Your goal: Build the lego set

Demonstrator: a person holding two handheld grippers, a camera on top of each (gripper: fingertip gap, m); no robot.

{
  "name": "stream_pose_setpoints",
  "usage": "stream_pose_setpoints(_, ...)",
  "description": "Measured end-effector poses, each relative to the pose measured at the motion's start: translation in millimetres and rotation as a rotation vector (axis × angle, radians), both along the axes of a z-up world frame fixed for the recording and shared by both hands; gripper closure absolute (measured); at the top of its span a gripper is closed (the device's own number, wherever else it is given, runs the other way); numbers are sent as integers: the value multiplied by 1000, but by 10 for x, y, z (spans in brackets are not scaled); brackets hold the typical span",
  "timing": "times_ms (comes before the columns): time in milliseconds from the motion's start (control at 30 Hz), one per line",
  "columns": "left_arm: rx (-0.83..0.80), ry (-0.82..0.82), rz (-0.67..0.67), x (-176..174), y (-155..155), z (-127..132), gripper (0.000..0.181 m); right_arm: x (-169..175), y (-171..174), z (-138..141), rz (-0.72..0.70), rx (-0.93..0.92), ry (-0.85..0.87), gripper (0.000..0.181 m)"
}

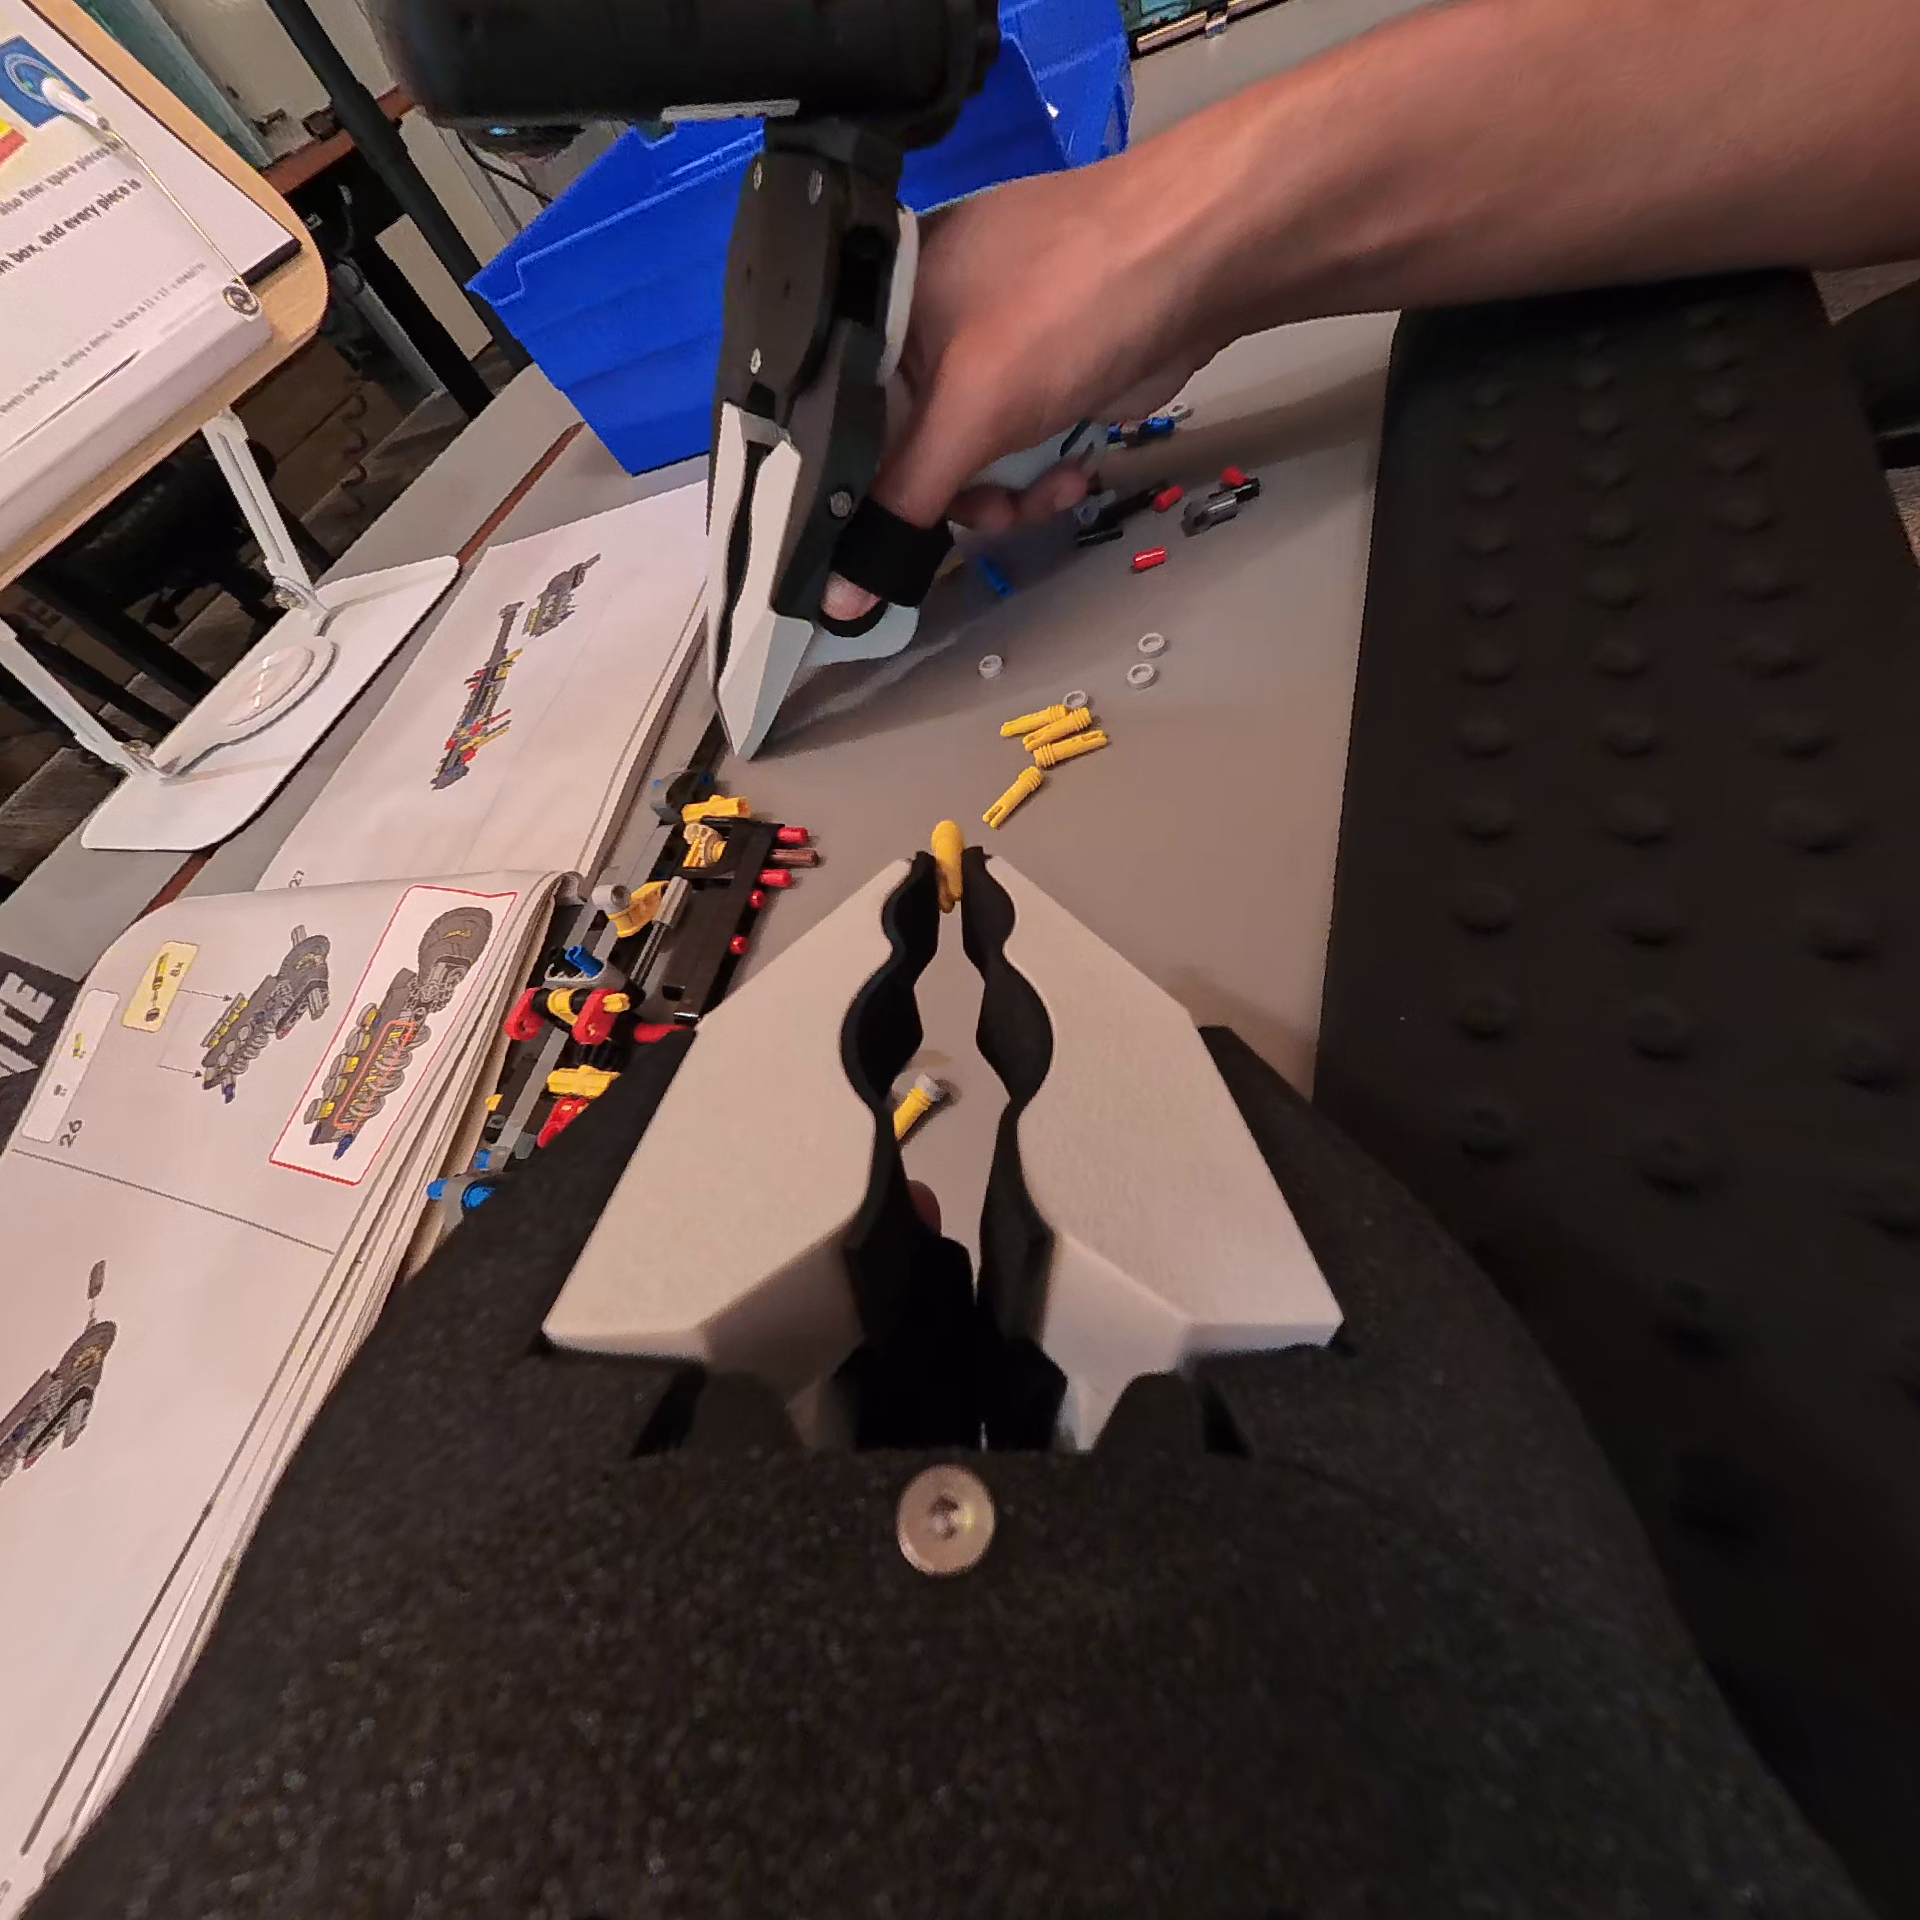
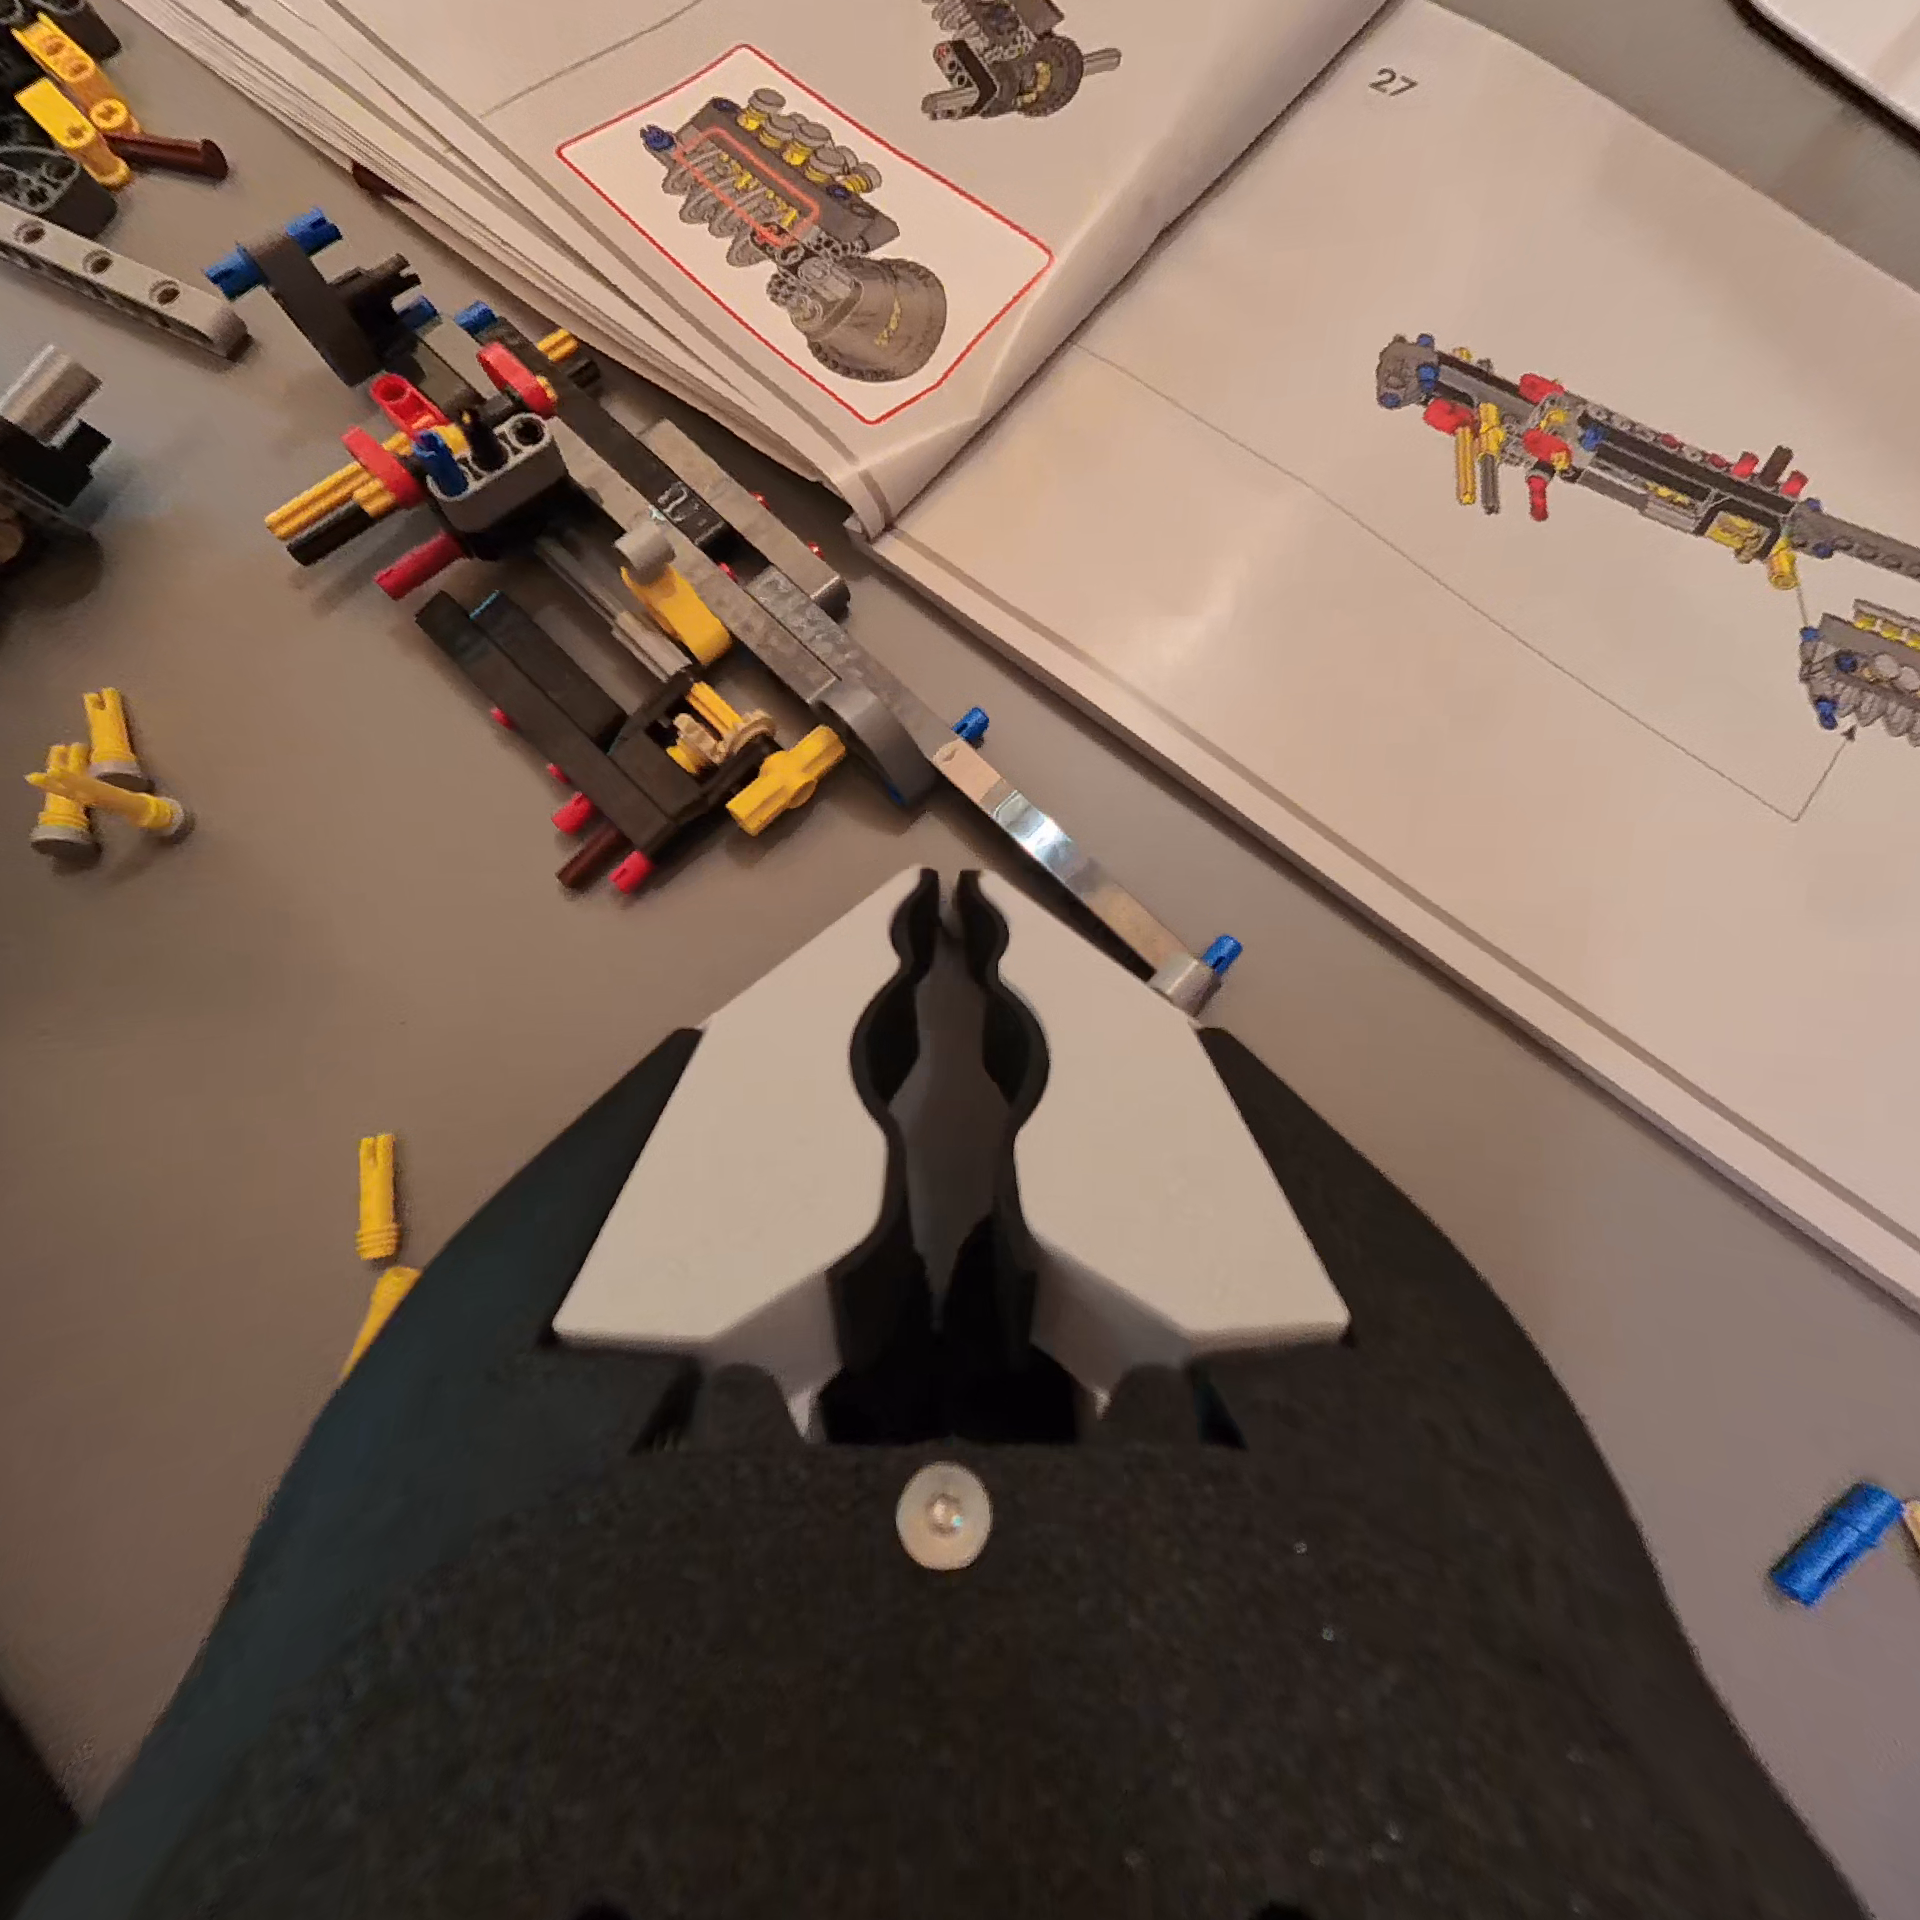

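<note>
Left gripper point(image 1: 948, 871) is clenched on a small yellow peg point(image 1: 947, 847), pinched upright at the very tips of its black-lined fingers above the grey table point(image 1: 1195, 894). Right gripper point(image 2: 943, 902) has its fingers drawn almost together with nothing between them; in the left wrist view it point(image 1: 746, 727) hangs tip-down from a hand point(image 1: 1039, 343), just beyond the far end of the build.

The lego assembly point(image 2: 613, 613) lies flat on the table, pressed against the edge of the open instruction booklet point(image 2: 1403, 582). It is a long, narrow frame of black and grey beams, with red pins sticking out along one side, yellow connectors at both ends, a few blue pins, and a light grey beam point(image 2: 1049, 852) reaching out from one end toward the right gripper. In the left wrist view the same assembly point(image 1: 665, 956) sits to the left of the gripper, beside the booklet's pages point(image 1: 270, 1049).

Loose parts are scattered around it: a cluster of yellow pegs point(image 1: 1051, 732) farther off to the right, small grey rings point(image 1: 1143, 660) beyond them, and red, black and blue pieces point(image 1: 1164, 509) near the hand. A blue bin point(image 1: 665, 281) stands at the far side of the table, and a black studded mat point(image 1: 1621, 831) runs along the right.
</note>
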State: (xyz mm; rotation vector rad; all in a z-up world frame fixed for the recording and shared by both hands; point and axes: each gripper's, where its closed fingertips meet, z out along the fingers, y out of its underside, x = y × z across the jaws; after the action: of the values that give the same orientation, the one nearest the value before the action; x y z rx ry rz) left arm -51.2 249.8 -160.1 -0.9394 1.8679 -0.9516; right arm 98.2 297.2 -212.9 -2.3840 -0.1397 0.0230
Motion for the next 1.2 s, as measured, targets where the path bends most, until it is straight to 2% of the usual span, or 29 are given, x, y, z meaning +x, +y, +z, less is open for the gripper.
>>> stream_pose_setpoints(367, 6, 0, -1, 5, -1, -6, 178, 29, -307, 57, 19, -1, -11, 170)
stream_pose_setpoints(567, 13, 4, -3, 10, -7, -22, 178, -23, -235, 49, 23, 13, 90, 166)
stream_pose_setpoints(867, 0, 0, 0, 12, 3, -6, 178, -66, -180, -5, 64, -9, 35, 174)
stream_pose_setpoints(1000, -43, -37, 36, 31, 84, 96, 178, -65, -170, -6, 78, -7, 4, 175)
stream_pose_setpoints(1067, -73, -90, 70, 41, 169, 211, 178, -168, -150, 82, 82, 36, 109, 175)
stream_pose_setpoints(1100, -86, -130, 85, 43, 216, 285, 178, -307, -123, 243, 100, 106, 230, 175)
stream_pose_setpoints(1200, -105, -253, 101, 18, 303, 493, 178, -927, -148, 1017, 242, 369, 789, 176)
